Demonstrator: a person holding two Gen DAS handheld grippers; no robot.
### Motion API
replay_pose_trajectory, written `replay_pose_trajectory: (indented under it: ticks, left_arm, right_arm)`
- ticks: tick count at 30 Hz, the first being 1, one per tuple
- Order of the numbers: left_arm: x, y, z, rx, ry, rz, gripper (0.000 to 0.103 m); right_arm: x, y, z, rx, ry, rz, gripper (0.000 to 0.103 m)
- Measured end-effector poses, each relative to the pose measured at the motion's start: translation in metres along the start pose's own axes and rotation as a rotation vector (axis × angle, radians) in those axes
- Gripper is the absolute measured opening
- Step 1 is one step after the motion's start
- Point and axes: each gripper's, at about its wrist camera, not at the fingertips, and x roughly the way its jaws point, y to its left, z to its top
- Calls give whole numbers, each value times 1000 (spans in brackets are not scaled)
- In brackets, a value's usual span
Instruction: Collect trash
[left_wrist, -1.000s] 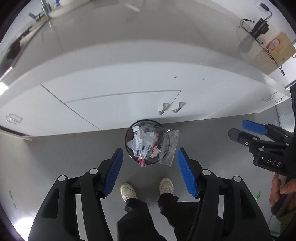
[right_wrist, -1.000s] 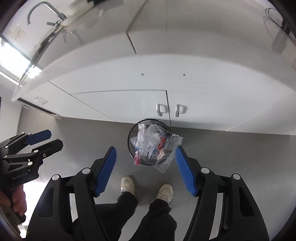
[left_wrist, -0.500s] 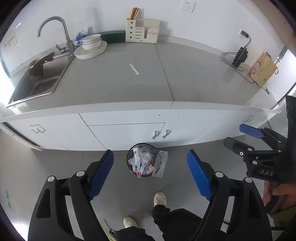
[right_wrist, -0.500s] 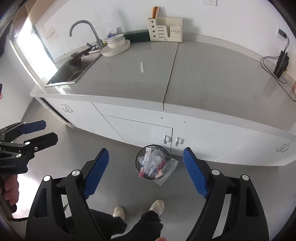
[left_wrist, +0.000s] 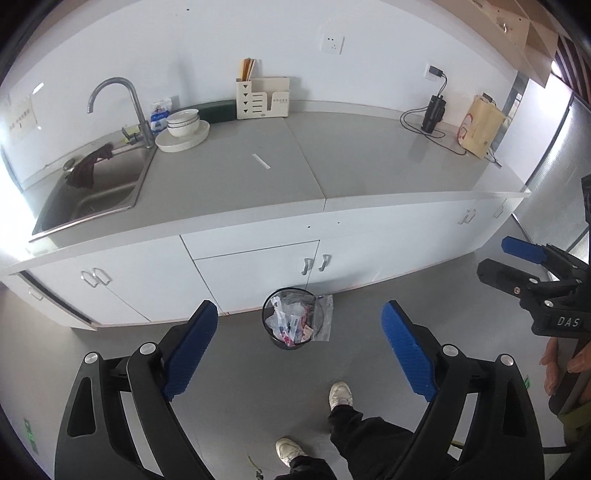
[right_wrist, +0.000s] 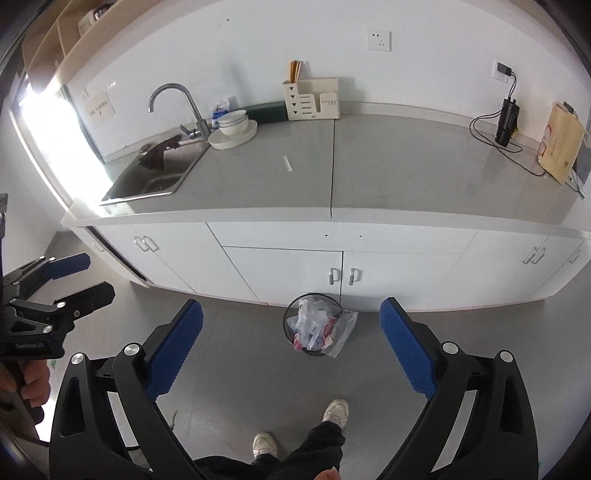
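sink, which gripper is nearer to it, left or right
Left. The sink sits at the left end of the counter; the left gripper hangs on that side, back from the cabinets, and the right gripper is farther right, toward the other end.

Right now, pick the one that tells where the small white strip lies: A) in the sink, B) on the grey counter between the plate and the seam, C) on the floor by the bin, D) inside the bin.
B: the white strip lies flat on the grey counter, right of the plate, apart from everything.
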Motion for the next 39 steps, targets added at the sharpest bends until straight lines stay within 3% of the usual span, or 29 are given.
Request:
replay_pose_trajectory:
  ticks: [2,6,13,20,31,36,39]
  left_arm:
    - [-16,3,-7,-24,6,-25,91]
    - [-50,-1,-14,-15,-48,15,97]
    - [-89,-18,-22,-2,-117,89,97]
    - [-100,-25,-32,-64,-124,66,97]
    - [-109,-55,-34,-46,-154,130,97]
    - [-107,-62,-35,-63,-157,81,97]
    - [-107,-68,-37,-52,-165,89,97]
  right_arm:
    - [-18,7,-6,-16,-20,2,99]
    - [-41,16,-16,-23,-42,35,99]
    - [-53,27,-30,-65,-22,96,99]
    - [-76,16,-39,-57,-56,85,99]
    - [-95,5,-43,-56,-87,108,99]
    - [-95,-4,-49,-48,-76,108,99]
    - [-98,-7,-48,-46,-84,114,99]
